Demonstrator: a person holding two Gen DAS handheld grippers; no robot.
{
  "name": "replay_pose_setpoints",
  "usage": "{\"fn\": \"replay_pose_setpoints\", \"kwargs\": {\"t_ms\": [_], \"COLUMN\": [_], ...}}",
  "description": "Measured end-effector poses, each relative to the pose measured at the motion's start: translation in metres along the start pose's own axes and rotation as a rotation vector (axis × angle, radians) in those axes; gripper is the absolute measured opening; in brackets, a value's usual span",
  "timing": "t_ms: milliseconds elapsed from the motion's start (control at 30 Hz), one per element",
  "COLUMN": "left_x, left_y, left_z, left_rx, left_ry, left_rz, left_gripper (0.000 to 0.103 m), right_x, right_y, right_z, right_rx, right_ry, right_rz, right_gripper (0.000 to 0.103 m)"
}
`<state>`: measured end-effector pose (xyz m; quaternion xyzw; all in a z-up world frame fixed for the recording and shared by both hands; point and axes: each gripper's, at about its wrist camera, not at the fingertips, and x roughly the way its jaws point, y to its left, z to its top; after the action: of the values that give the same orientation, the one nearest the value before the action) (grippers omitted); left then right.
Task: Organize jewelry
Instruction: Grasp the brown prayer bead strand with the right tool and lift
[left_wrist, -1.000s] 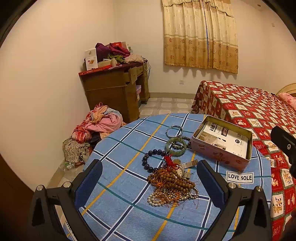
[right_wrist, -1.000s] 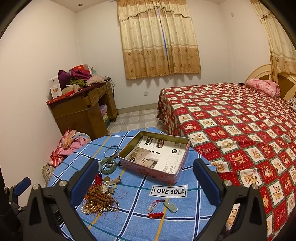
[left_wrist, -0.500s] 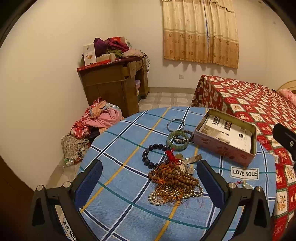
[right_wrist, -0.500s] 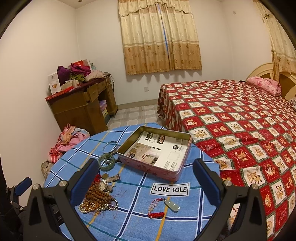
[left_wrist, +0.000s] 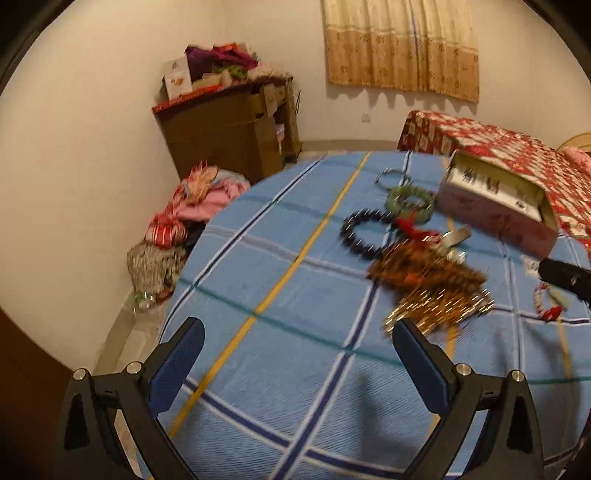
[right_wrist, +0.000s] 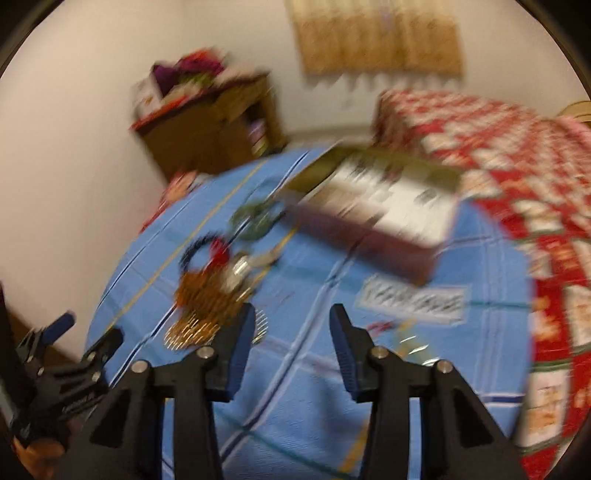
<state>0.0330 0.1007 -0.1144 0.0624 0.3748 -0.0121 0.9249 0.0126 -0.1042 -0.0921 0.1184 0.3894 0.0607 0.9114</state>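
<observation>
Left gripper (left_wrist: 297, 341) at lower centre of its frame, fingers spread wide over the blue checked tablecloth (left_wrist: 280, 280), holding nothing. Right gripper (right_wrist: 291, 332), bottom centre of its blurred frame, fingers narrower but parted, empty. Jewelry pile (left_wrist: 424, 266) lies centre right; open tin box (left_wrist: 495, 206) upper right.

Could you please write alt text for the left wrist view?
The open left gripper hovers over a blue plaid tablecloth, holding nothing. Ahead to the right lie a tangled bead pile, a dark bead bracelet, a green bangle and an open pink tin.
</observation>
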Motion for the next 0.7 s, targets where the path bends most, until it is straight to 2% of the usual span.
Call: {"fn": "replay_pose_setpoints", "kwargs": {"t_ms": [100,200,300,467,600,633,667,700], "left_x": [0.008,0.006,0.002,0.006,0.009,0.010,0.010,0.011], "left_y": [0.014,0.022,0.028,0.043,0.049,0.049,0.049,0.049], "left_z": [-0.002,0.001,0.004,0.005,0.005,0.004,0.005,0.005], "left_rx": [-0.045,-0.056,-0.052,-0.105,-0.147,-0.149,-0.150,-0.150], "left_ry": [0.020,0.005,-0.022,-0.012,0.002,0.003,0.004,0.005], "left_rz": [-0.010,-0.017,-0.007,-0.027,-0.051,-0.048,-0.046,-0.047], "left_gripper": [0.101,0.101,0.101,0.101,0.101,0.101,0.101,0.101], "right_x": [0.016,0.028,0.050,0.083,0.100,0.099,0.097,0.094], "right_y": [0.023,0.048,0.056,0.056,0.058,0.059,0.060,0.060], "right_z": [-0.002,0.004,0.010,0.012,0.012,0.012,0.012,0.013], "right_rx": [-0.064,-0.184,-0.251,-0.266,-0.276,-0.294,-0.315,-0.315], "right_ry": [0.026,0.007,0.039,0.133,0.190,0.190,0.190,0.186], "right_rz": [0.098,0.092,0.086,0.130,0.163,0.161,0.167,0.175], "right_gripper": [0.046,0.046,0.046,0.047,0.054,0.051,0.032,0.021]}}
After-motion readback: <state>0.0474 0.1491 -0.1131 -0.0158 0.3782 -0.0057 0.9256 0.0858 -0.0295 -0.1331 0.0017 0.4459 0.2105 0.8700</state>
